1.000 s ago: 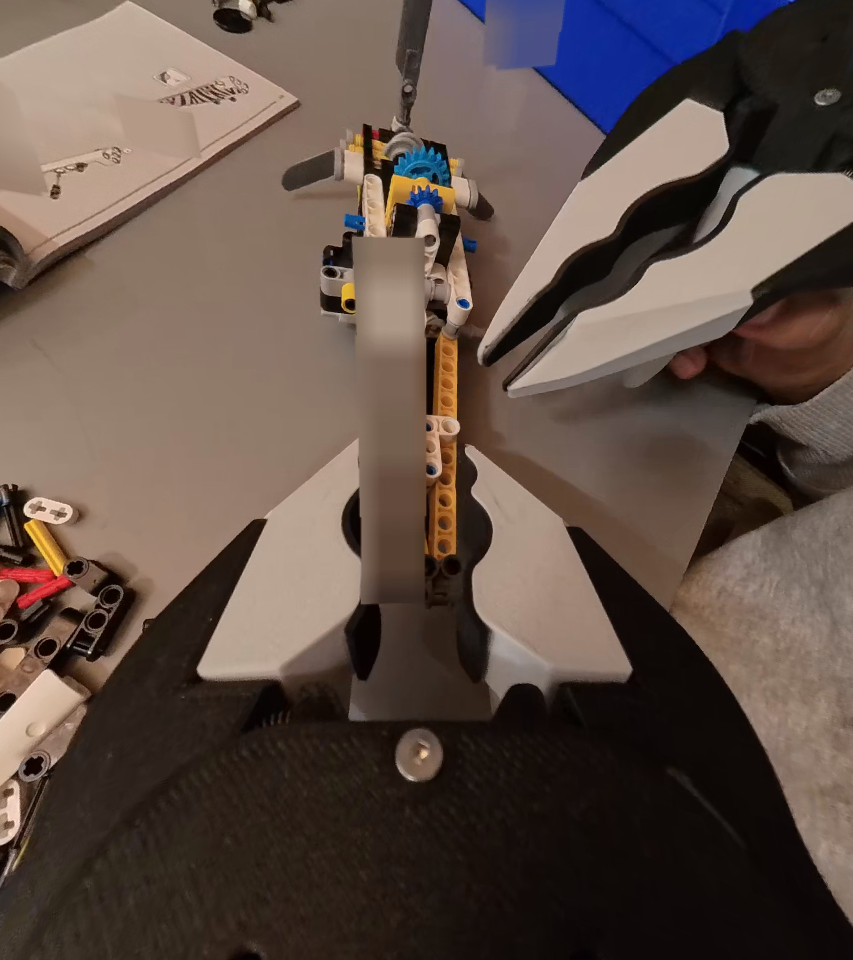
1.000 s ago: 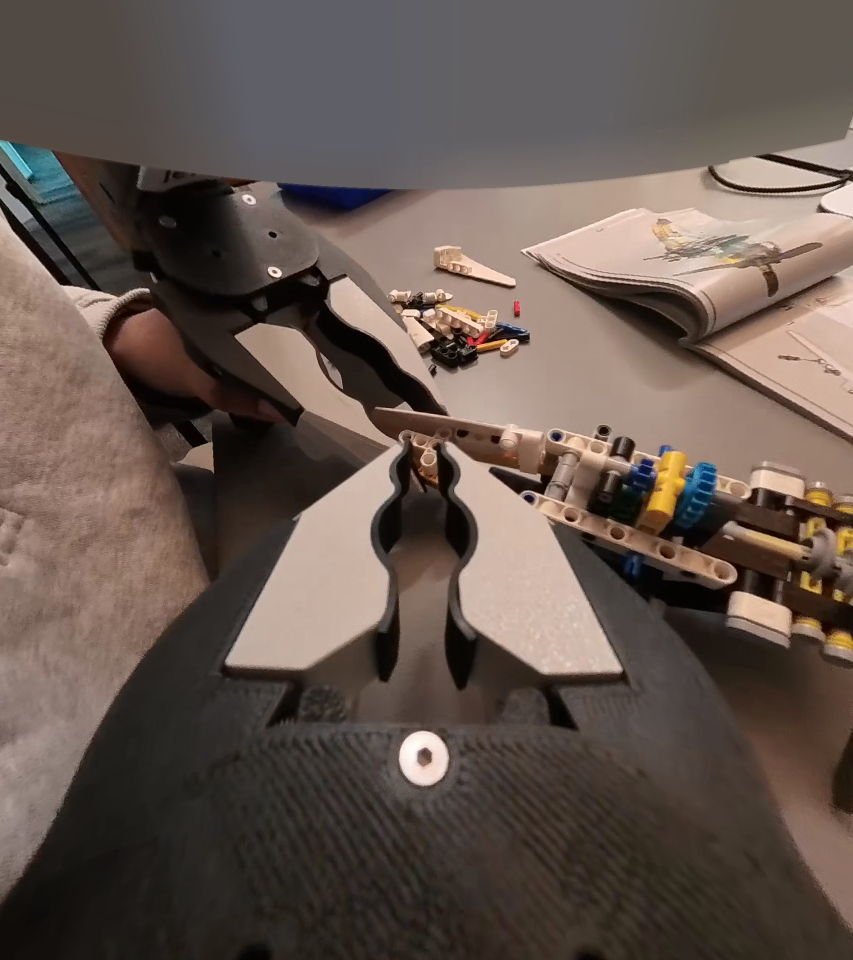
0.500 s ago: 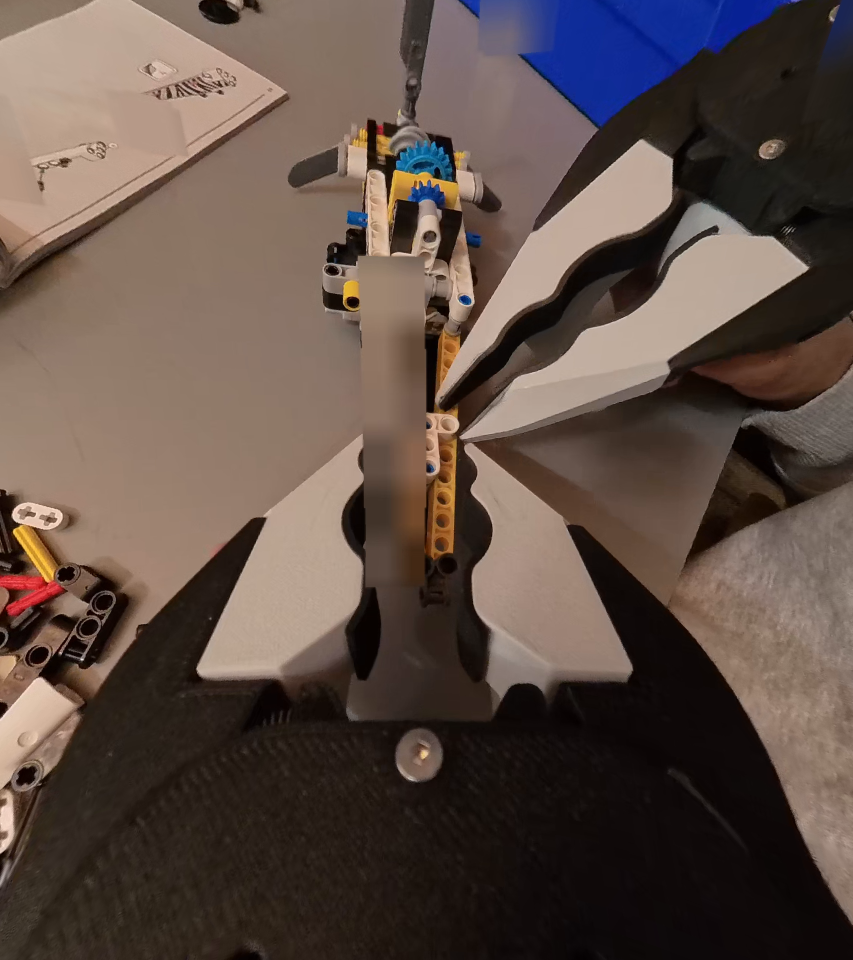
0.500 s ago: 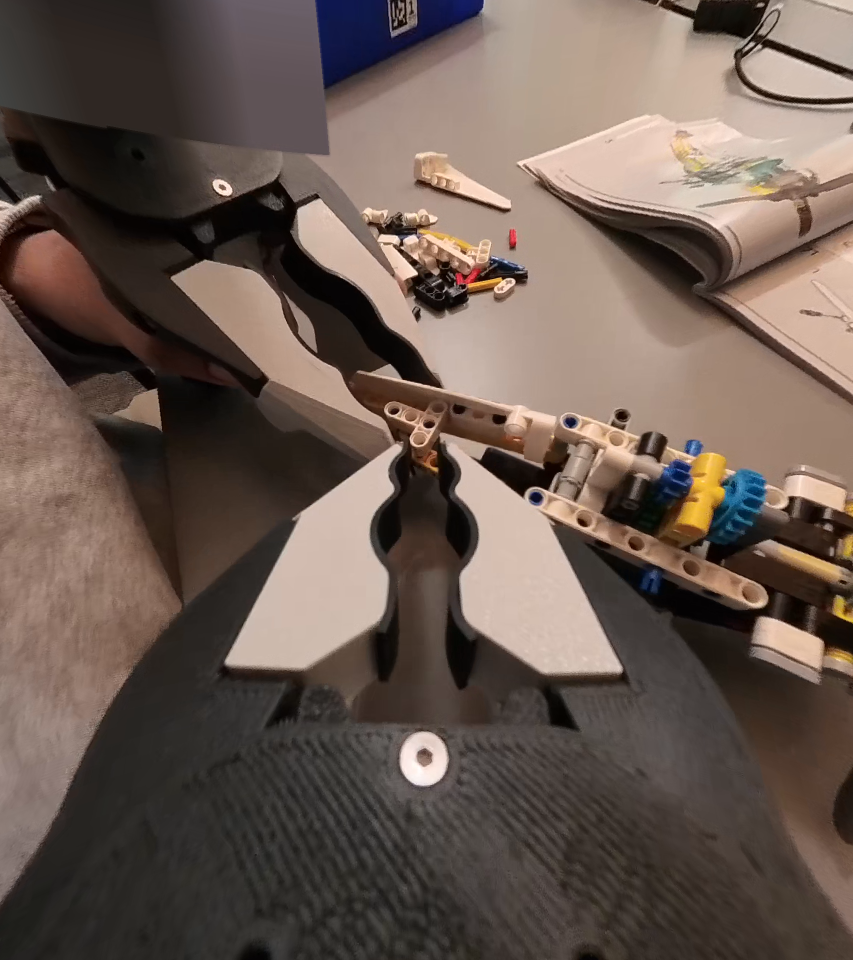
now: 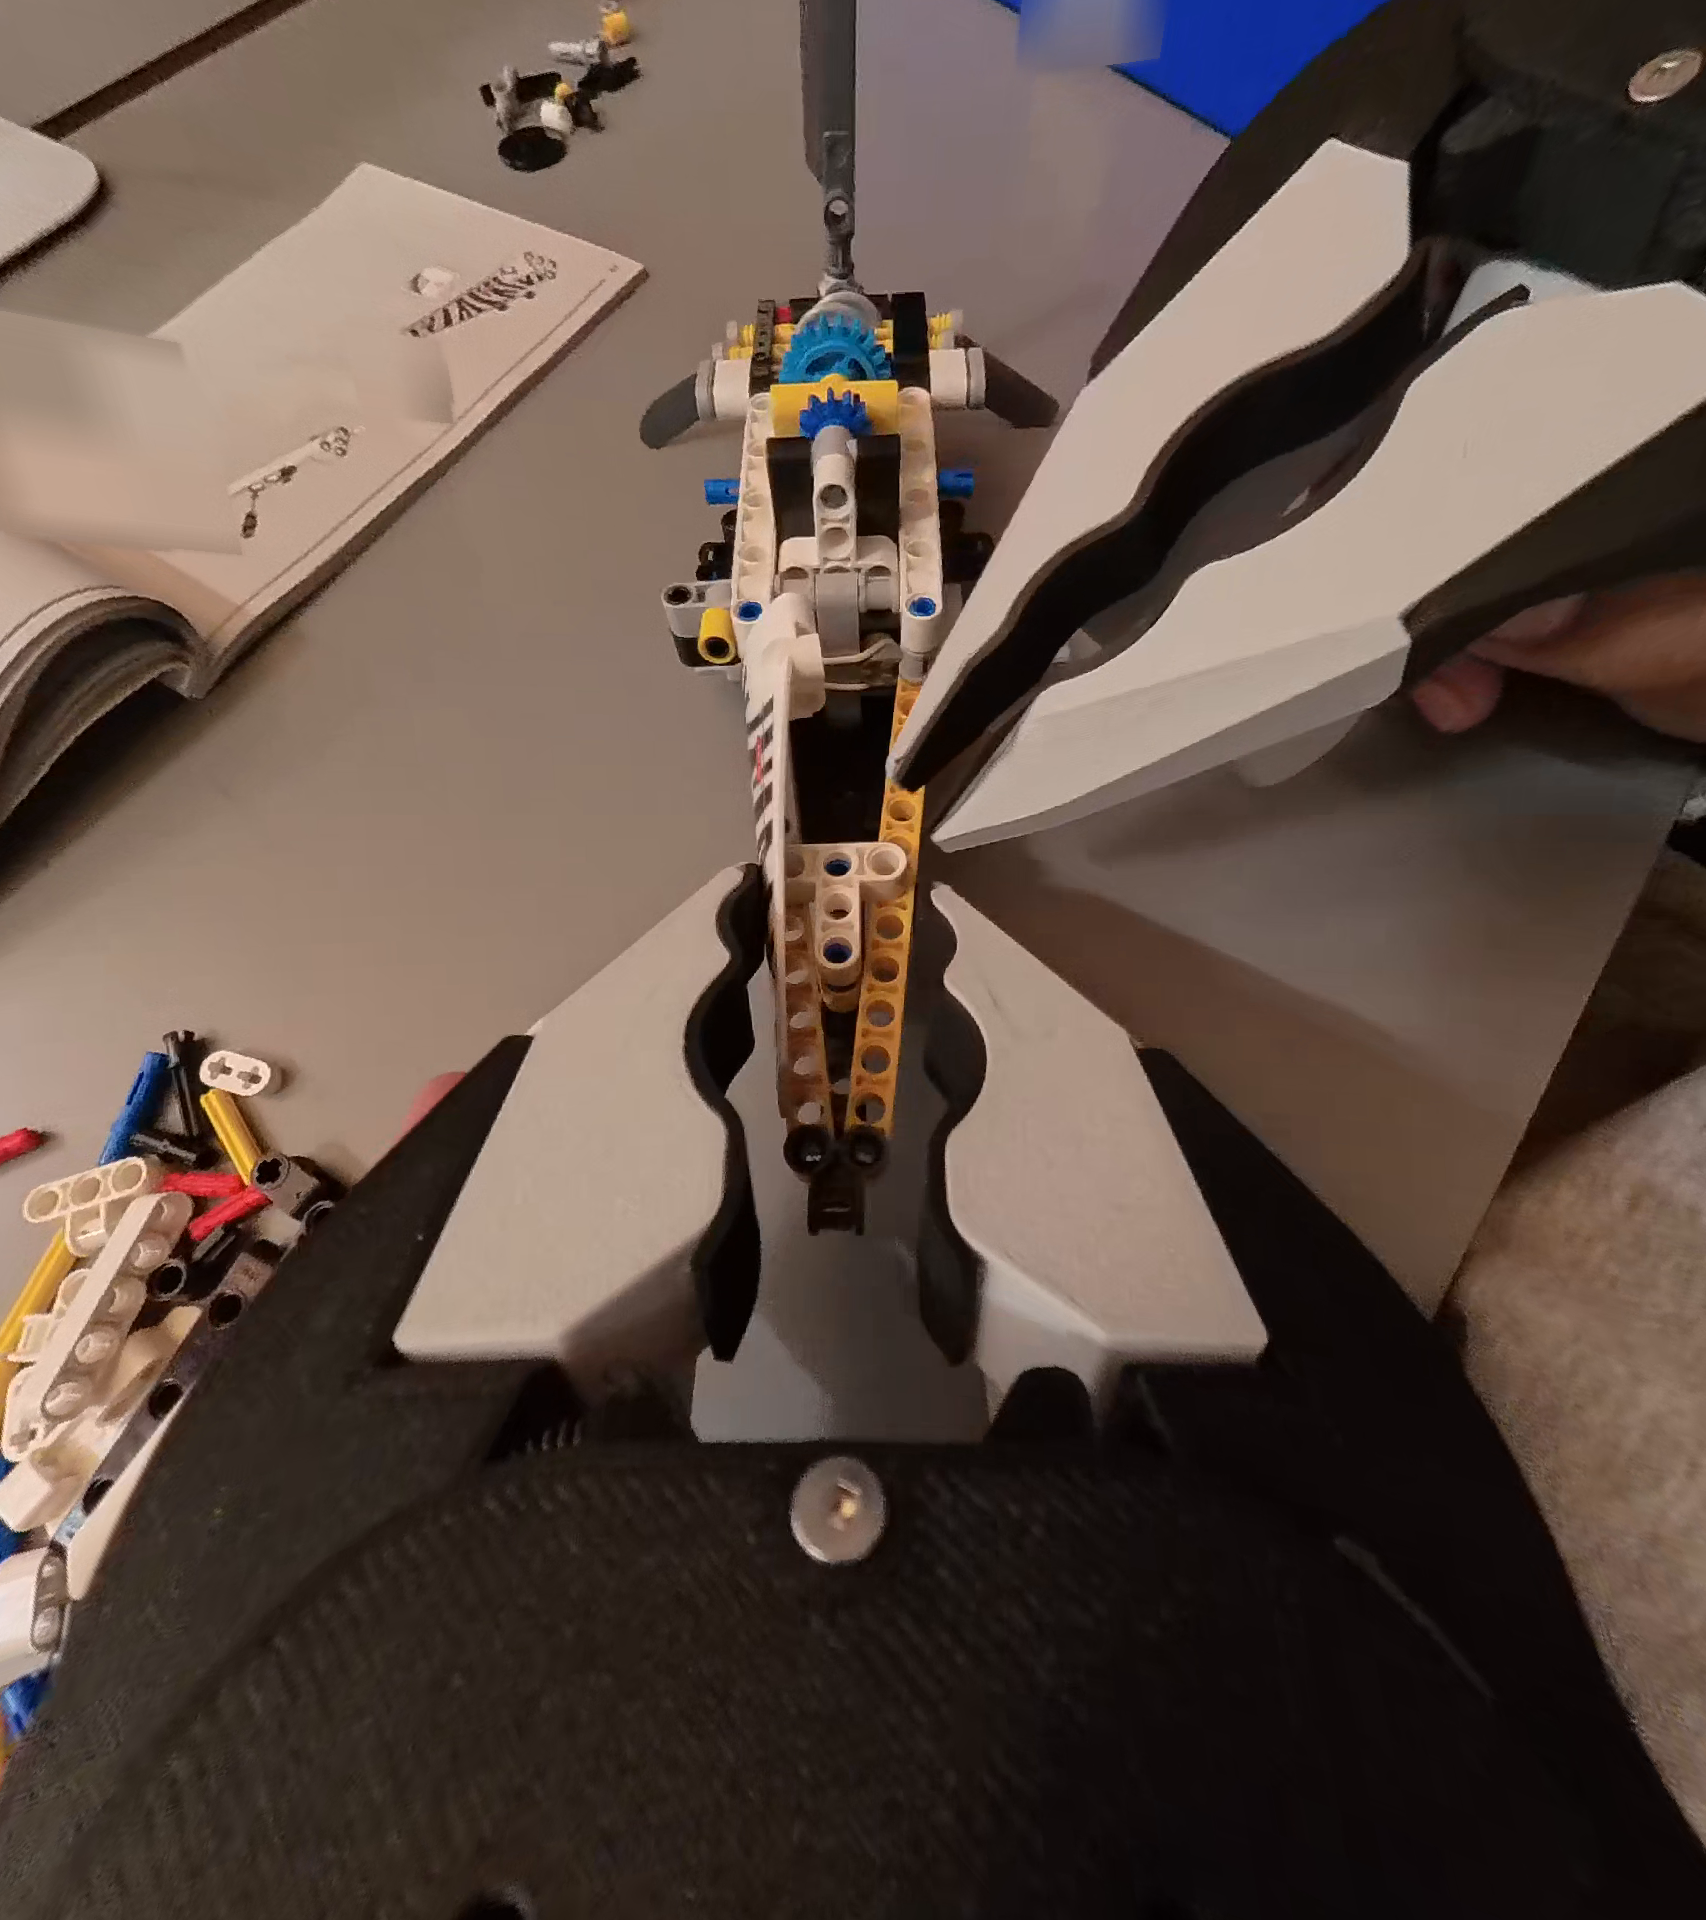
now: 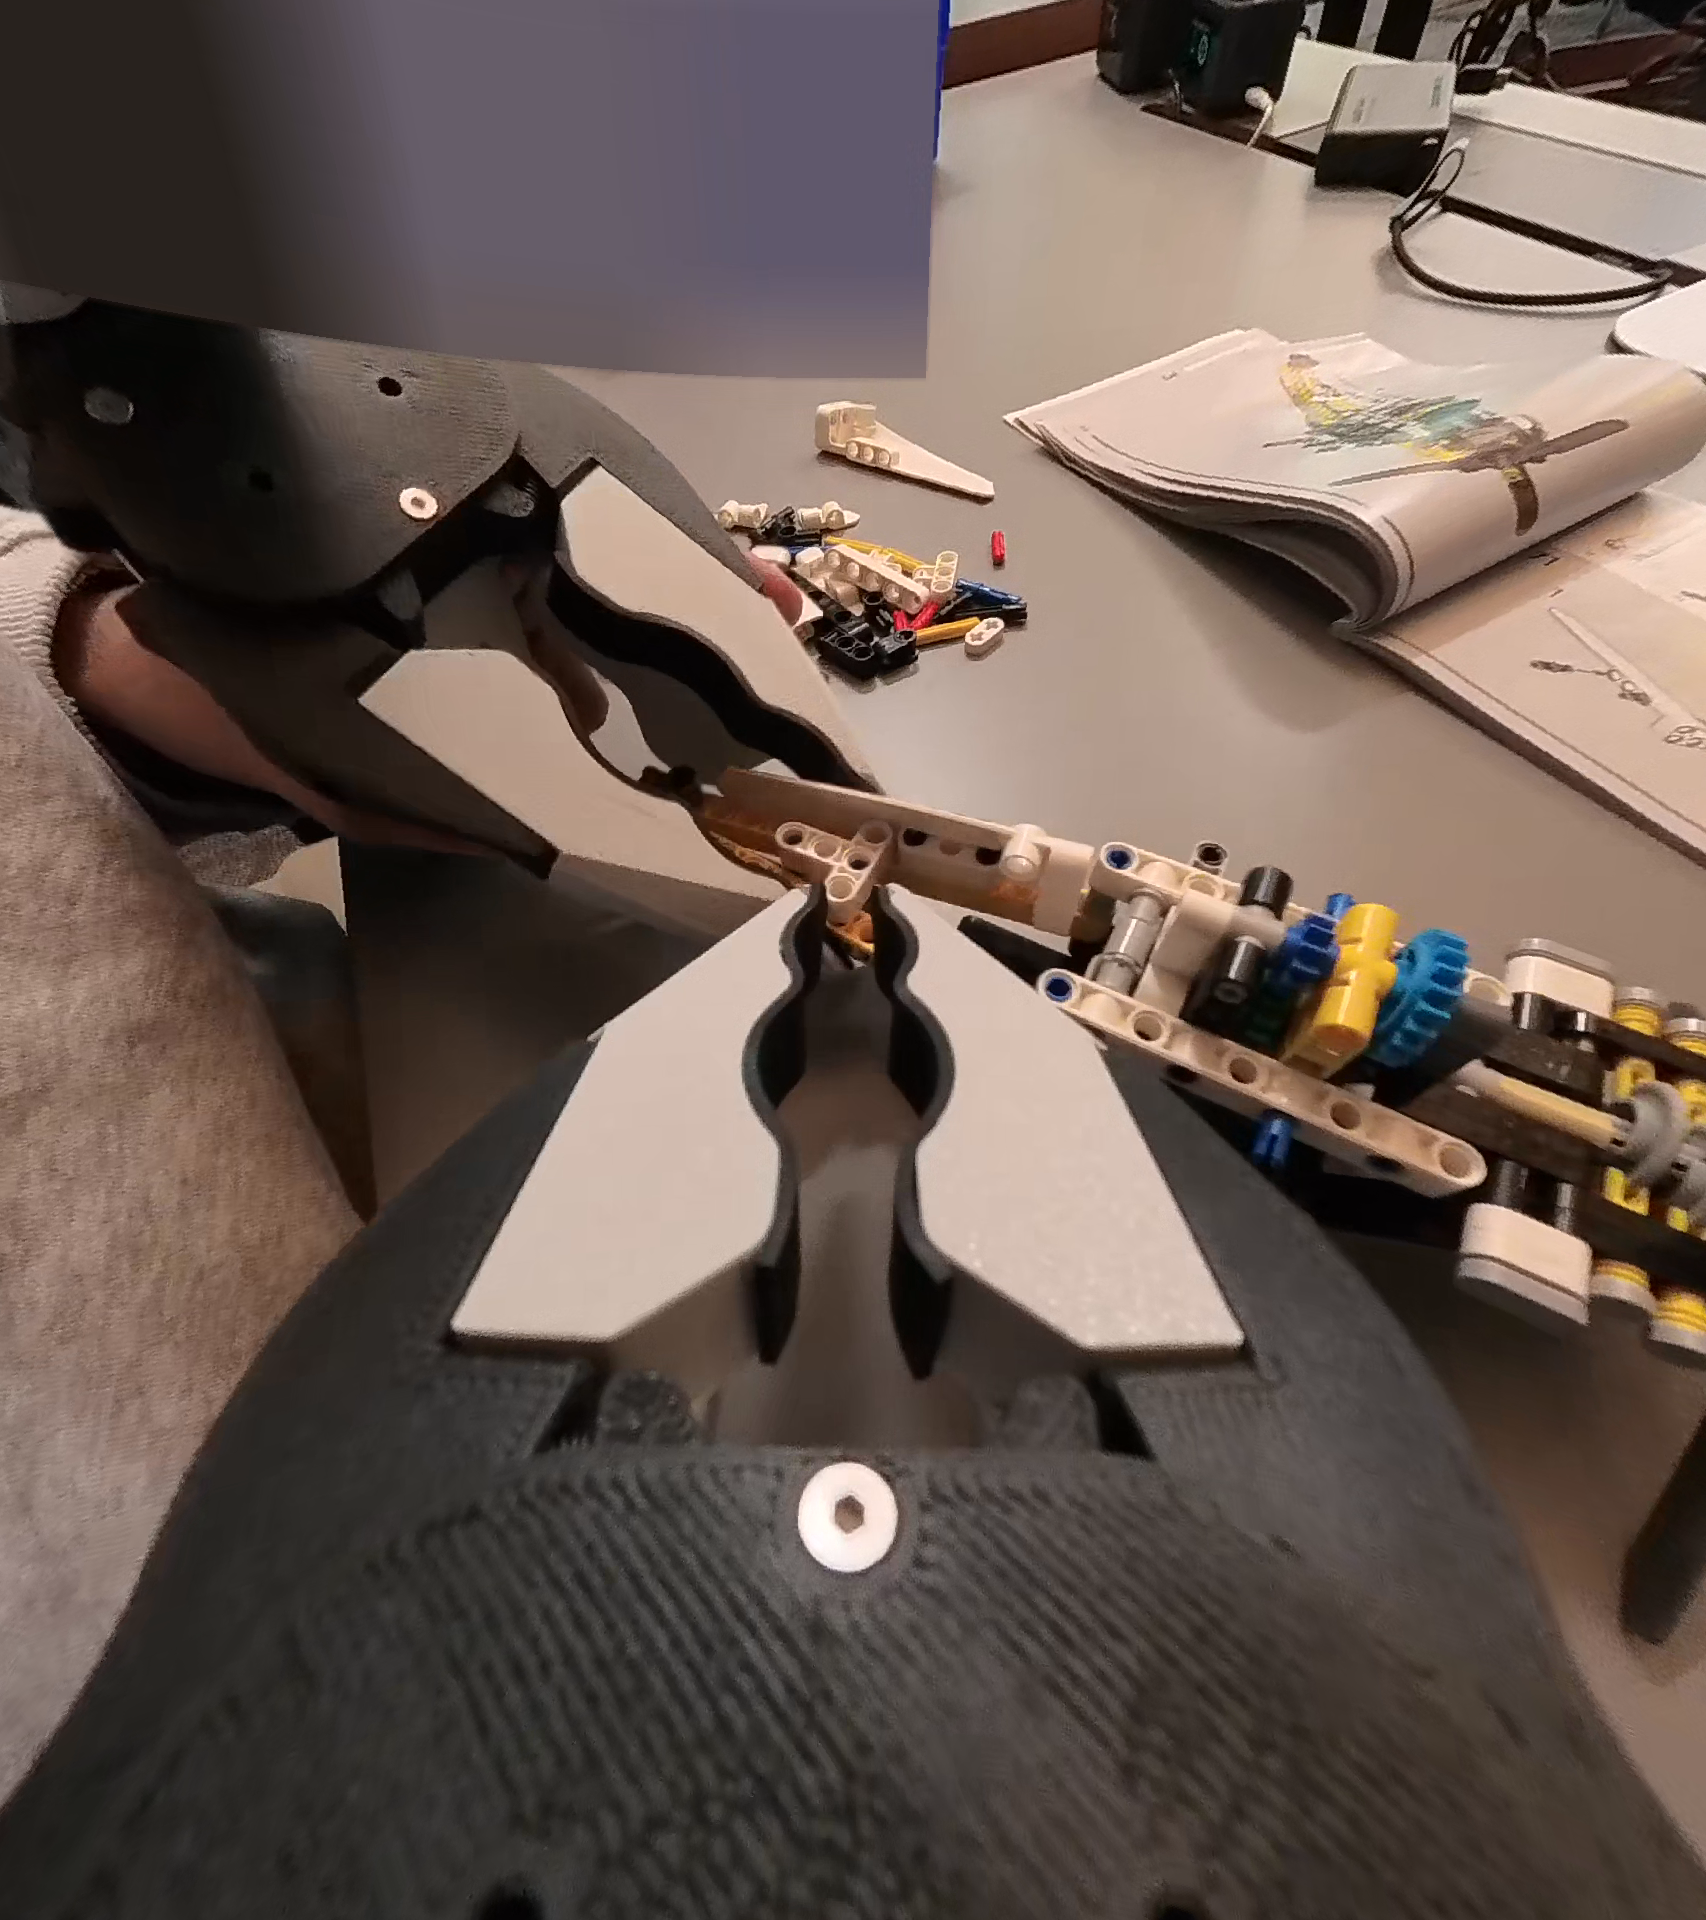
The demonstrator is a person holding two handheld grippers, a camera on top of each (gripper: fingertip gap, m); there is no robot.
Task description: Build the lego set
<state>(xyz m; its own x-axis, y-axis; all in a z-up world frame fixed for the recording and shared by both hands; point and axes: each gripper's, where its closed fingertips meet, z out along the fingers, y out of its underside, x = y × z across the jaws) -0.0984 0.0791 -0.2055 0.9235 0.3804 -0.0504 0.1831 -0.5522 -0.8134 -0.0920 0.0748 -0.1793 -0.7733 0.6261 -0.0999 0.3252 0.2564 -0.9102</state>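
The lego model [image 5: 833,540], a long build with blue gears, white beams and a yellow tail, lies lengthwise on the grey table. It also shows in the right wrist view [image 6: 1244,966]. My left gripper [image 5: 838,888] is shut on the tail end, with the yellow beams and a white T-piece between its fingers. It also shows in the right wrist view [image 6: 683,779]. My right gripper [image 6: 849,899] comes in from the right side of the tail. Its tips are close together over the edge of the yellow beam [image 5: 899,821]. It also shows in the left wrist view [image 5: 916,810].
A pile of loose parts [image 5: 132,1247] lies left of my left gripper. An open instruction booklet [image 5: 309,416] lies at the far left. A white wedge panel [image 6: 890,447] sits apart. Cables [image 6: 1514,249] lie at the back. The table edge [image 5: 1555,1039] is close on the right. The grippers are tip to tip, or close to it.
My right gripper has moved in from the right until its tips reach the yellow tail beam. My left gripper keeps its hold on the tail.
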